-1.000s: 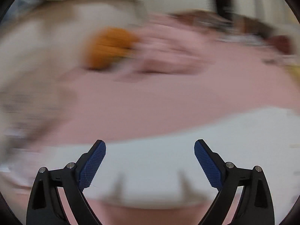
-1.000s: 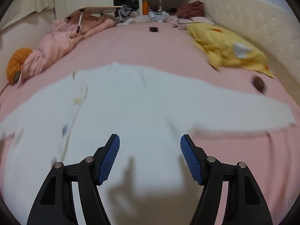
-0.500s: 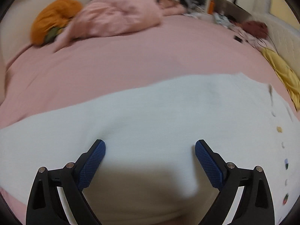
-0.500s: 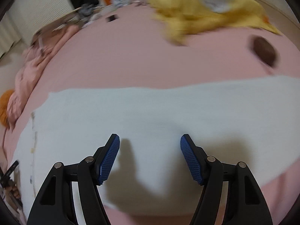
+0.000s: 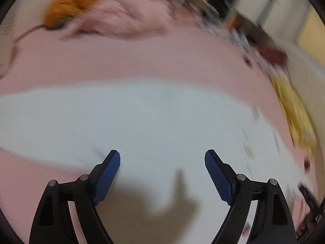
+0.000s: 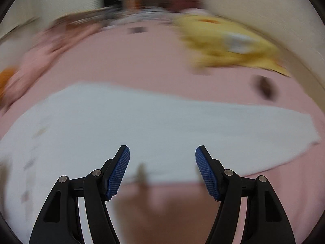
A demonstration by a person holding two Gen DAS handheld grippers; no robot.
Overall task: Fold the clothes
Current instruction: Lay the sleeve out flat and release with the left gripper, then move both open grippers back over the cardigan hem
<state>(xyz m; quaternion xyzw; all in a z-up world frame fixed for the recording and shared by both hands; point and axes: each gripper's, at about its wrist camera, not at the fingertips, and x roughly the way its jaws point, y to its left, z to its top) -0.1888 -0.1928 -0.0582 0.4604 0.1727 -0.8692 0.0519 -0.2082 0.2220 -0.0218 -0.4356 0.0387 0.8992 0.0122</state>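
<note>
A bed (image 5: pixel 142 61) covered in a pink sheet fills both views, with pale walls behind it; both pictures are smeared by motion blur.

In the left wrist view, an orange bundle (image 5: pixel 69 6) sits at about 11 o'clock, touching a heap of pink bedding (image 5: pixel 126 18) just to its right. Clutter along the far edge at 1 o'clock is too blurred to name. A yellow cloth (image 5: pixel 294 118) lies at 3 o'clock. The white garment (image 5: pixel 142 122) is spread flat on the sheet, its long axis running from 9 o'clock to 3 o'clock across the middle of the frame. It looks plain and smooth, with a line of small marks, too blurred to make out, near its right end. The left gripper (image 5: pixel 162 174) hovers above the garment with its blue fingers (image 5: pixel 107 179) spread wide and nothing between them; its shadow falls on the cloth below.

In the right wrist view, the same garment (image 6: pixel 162 126) again stretches from 9 o'clock to 3 o'clock, its right end tapering toward the frame edge and its near hem lying just ahead of the fingertips. A small dark thing (image 6: pixel 264 87) rests on the sheet at 2 o'clock, and the yellow cloth (image 6: pixel 223 42) lies beyond it at 1 o'clock. The right gripper (image 6: pixel 162 170) is likewise wide apart and holds nothing, poised over the hem and bare sheet.
</note>
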